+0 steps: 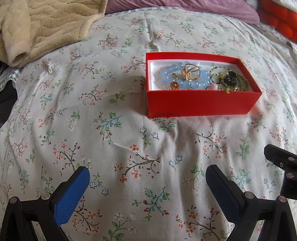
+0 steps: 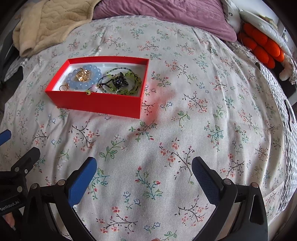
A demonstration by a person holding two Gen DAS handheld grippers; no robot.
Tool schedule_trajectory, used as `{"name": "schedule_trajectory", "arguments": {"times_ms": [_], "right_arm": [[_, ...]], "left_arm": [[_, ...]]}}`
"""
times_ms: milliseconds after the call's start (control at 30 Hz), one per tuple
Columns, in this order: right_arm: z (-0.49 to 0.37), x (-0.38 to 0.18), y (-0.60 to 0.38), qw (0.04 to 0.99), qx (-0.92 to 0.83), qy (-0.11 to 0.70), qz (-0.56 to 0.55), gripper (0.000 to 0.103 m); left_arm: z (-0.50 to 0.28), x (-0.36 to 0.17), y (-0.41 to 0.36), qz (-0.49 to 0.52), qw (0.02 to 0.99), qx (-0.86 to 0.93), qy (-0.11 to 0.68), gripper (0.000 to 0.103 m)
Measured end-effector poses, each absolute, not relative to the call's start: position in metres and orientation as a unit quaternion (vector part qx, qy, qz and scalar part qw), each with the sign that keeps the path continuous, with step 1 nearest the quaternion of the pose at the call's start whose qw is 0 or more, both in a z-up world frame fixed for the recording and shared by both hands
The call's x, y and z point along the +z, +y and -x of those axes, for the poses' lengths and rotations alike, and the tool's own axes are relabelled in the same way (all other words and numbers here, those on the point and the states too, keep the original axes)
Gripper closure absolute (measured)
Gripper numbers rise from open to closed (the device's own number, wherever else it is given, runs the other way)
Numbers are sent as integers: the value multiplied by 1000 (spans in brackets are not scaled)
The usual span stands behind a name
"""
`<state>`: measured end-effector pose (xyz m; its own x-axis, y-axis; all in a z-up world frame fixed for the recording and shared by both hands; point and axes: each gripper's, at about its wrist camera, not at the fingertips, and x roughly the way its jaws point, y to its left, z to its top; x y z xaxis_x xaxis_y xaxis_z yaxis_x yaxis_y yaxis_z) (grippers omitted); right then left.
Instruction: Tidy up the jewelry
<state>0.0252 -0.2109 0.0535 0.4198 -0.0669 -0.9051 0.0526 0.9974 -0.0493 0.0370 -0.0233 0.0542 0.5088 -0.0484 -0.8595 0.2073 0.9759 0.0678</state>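
A red box [image 1: 200, 102] [image 2: 96, 103] sits on the floral bedspread. Inside it lie a pale blue bead bracelet [image 1: 187, 84] [image 2: 74, 81], gold rings [image 1: 192, 71] [image 2: 82, 75], and green beaded strands with a black pendant [image 1: 230, 78] [image 2: 121, 81]. My left gripper [image 1: 147, 176] is open and empty, low over the bedspread, well in front of the box. My right gripper [image 2: 144, 166] is open and empty, in front of the box and to its right. Part of the right gripper shows at the right edge of the left wrist view [image 1: 282, 163].
A beige quilted blanket [image 1: 46, 27] [image 2: 52, 24] lies at the back left. A purple pillow [image 2: 167, 14] is at the back. Orange cushions [image 2: 261, 46] sit at the far right by the bed's edge. The floral bedspread [image 2: 204, 111] covers the bed.
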Motion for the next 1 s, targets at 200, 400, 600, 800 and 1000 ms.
{"name": "schedule_trajectory", "arguments": {"times_ms": [200, 400, 600, 800, 1000], "right_arm": [[-26, 54, -210, 842, -35, 538, 7, 0], [-25, 53, -211, 842, -35, 539, 8, 0], [-25, 52, -210, 841, -35, 539, 9, 0], [-24, 52, -208, 843, -35, 537, 10, 0], [-21, 53, -205, 843, -33, 537, 15, 0]], "left_arm": [[-37, 54, -23, -81, 865, -74, 490, 1], [-37, 54, -23, -81, 865, -74, 490, 1], [-36, 54, -23, -82, 865, -74, 489, 1], [-36, 55, -23, -81, 865, -73, 489, 1], [-34, 52, -22, -81, 863, -77, 492, 1]]}}
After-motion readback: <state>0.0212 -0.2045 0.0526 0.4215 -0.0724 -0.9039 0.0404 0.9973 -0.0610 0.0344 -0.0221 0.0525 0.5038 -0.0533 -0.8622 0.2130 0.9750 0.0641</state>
